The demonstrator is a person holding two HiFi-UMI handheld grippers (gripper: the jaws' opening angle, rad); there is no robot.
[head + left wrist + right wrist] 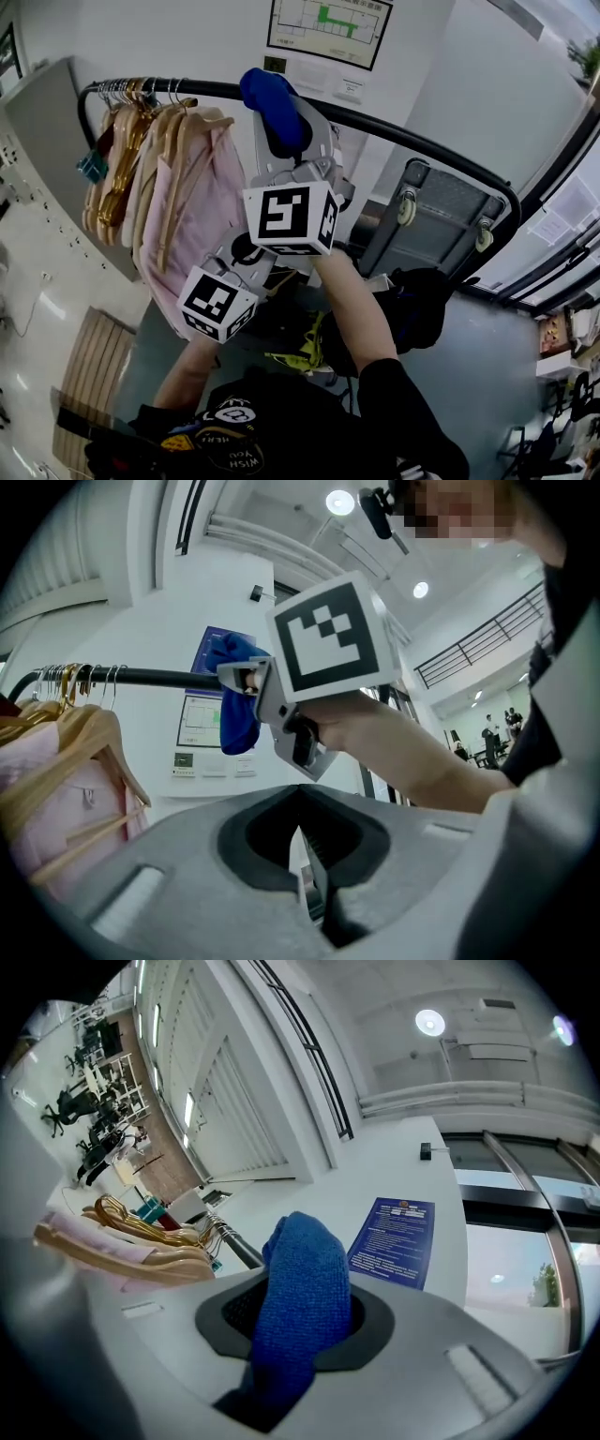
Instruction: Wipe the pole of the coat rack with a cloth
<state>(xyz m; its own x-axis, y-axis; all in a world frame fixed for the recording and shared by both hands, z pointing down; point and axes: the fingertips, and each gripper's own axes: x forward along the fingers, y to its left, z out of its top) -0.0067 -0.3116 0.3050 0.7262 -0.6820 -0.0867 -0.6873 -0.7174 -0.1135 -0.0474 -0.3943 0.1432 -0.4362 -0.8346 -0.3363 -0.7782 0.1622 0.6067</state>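
A black coat-rack pole (412, 141) arcs across the head view. My right gripper (281, 127) is shut on a blue cloth (274, 105), and the cloth lies over the pole's top. The same cloth (300, 1316) fills the right gripper view, with a short piece of pole (242, 1252) behind it. From the left gripper view the cloth (236, 697) hangs on the pole (150, 678) beside the right gripper's marker cube. My left gripper (309, 878) sits lower, near the pink clothes, its jaws together on nothing.
Wooden hangers (127, 141) with pink garments (202, 202) crowd the pole's left end. A grey folded cart (441, 220) leans behind the rack at the right. A framed plan (328, 28) hangs on the white wall. Dark bags (412, 305) lie under the rack.
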